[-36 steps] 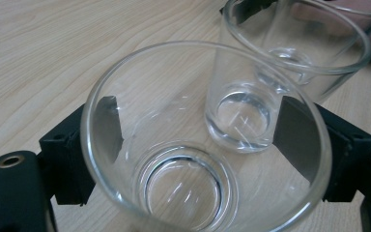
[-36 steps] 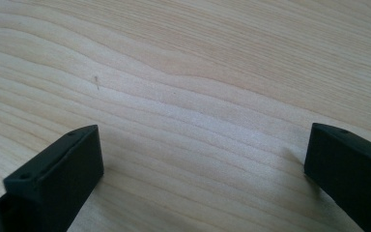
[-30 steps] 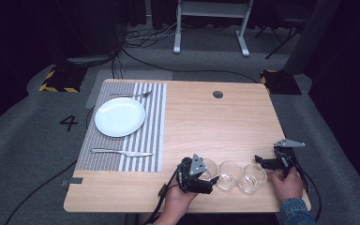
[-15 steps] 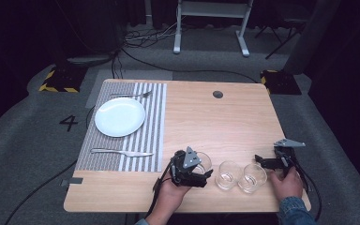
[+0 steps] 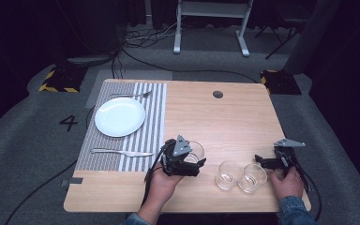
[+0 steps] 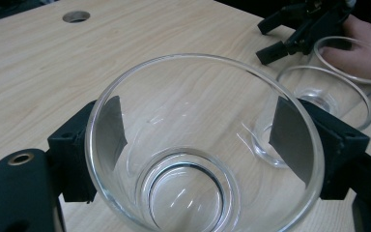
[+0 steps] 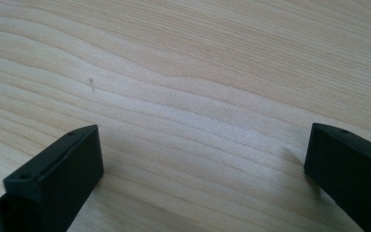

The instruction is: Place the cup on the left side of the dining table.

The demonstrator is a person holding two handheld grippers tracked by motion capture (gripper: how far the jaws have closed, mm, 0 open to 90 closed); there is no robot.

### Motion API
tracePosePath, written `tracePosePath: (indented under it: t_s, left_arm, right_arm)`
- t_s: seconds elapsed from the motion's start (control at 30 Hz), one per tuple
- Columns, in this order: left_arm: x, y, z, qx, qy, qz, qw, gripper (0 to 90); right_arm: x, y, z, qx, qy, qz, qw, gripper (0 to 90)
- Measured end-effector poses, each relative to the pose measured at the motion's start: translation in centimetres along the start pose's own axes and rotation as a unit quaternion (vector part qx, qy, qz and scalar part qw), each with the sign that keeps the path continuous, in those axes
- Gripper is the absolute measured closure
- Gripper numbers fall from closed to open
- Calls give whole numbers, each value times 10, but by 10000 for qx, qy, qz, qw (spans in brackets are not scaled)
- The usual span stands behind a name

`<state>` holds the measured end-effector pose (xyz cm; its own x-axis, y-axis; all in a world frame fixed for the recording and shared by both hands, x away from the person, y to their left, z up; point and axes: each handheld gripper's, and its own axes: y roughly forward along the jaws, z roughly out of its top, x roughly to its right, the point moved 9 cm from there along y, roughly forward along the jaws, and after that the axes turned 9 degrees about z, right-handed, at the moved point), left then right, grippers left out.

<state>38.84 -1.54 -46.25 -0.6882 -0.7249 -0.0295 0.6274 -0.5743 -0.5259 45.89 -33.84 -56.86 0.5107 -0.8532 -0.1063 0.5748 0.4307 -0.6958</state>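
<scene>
The table (image 5: pixel 225 122) is big and made of light wood, and one glass (image 5: pixel 194 151) has been moving across it. A second ago this glass was sitting close to the two other glasses near the front edge. Now the left gripper (image 5: pixel 183 161) is carrying it away to the left, toward the striped mat (image 5: pixel 145 136). So the glass looks like it is going to join the place setting, and the job is only partly done.

The mat is lying on the left side of the table. On it are sitting a white plate (image 5: pixel 120 116), a fork (image 5: pixel 131 95) behind the plate and a knife (image 5: pixel 120 152) in front of it. The plate is holding nothing.

The left gripper is squeezing the glass, one black jaw on each side of it. In the left gripper view the glass (image 6: pixel 205 145) is looking clear and has nothing in it.

The right gripper (image 5: pixel 271 162) is staying where it was, near the right front corner. Its jaws are spread wide and are holding nothing. In the right gripper view they are showing over bare wood.

The middle glass (image 5: pixel 228 175) and the right glass (image 5: pixel 252 177) are standing just beside each other. Both are holding nothing too.
</scene>
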Motion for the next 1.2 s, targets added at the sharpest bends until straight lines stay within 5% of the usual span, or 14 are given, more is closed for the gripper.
tracePosePath:
  t_s: [0.3, 0.5, 0.63, 0.9, 1.2]
  left_arm:
    - [-27, -11, 14, 161, -197, 137, 9996, 180]
    - [-54, -23, 14, 177, -192, 481, 9985, 180]
    - [-73, -31, 12, 266, -418, 580, 9971, 181]
    - [-116, -43, 5, 304, -632, 1207, 9902, 180]
    - [-148, -46, -1, 356, -1033, 1450, 9834, 181]
  right_arm:
    - [0, 0, 0, 2, 4, -3, 10000, 5]
    - [2, 1, 1, 6, 12, -15, 10000, 4]
    - [2, 1, 1, 5, 17, -23, 10000, 5]
    - [3, 1, 2, 1, 17, -16, 10000, 4]
    - [3, 1, 2, 1, 16, -17, 10000, 4]
